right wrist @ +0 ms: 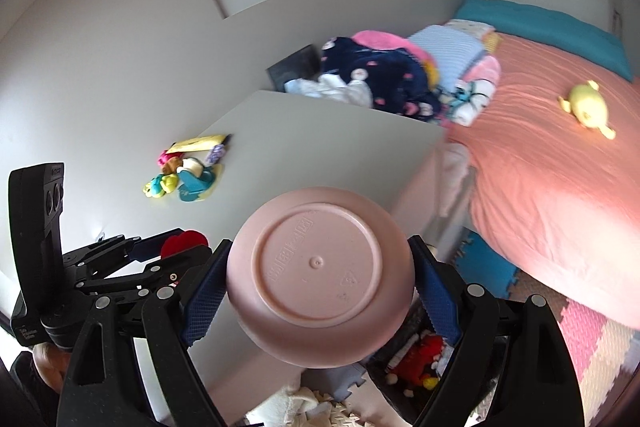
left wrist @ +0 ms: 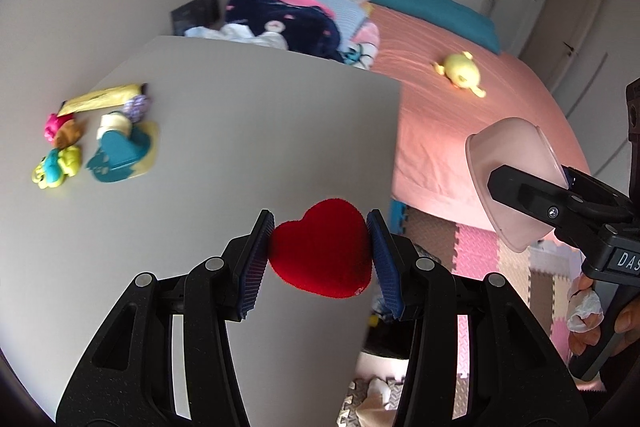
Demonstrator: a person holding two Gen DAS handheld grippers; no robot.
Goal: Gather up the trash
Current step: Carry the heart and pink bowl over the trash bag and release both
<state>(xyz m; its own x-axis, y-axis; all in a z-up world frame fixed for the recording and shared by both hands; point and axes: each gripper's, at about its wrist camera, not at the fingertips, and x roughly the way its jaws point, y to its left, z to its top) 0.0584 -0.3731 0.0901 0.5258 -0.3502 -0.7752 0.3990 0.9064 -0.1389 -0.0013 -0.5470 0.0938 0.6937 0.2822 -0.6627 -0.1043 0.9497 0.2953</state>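
My left gripper is shut on a red velvet heart and holds it above the near right part of the grey table. My right gripper is shut on a pink plastic bowl, tipped so its underside faces the camera. The bowl also shows in the left wrist view, to the right of the table over the bed's edge. The heart shows in the right wrist view at the left. A pile of small items lies on the table's far left: a yellow wrapper, coloured bits, a teal piece.
A bed with a pink sheet stands right of the table, with a yellow plush toy and heaped clothes on it. Foam floor mats lie below. A dark bin with red and white items sits under the bowl.
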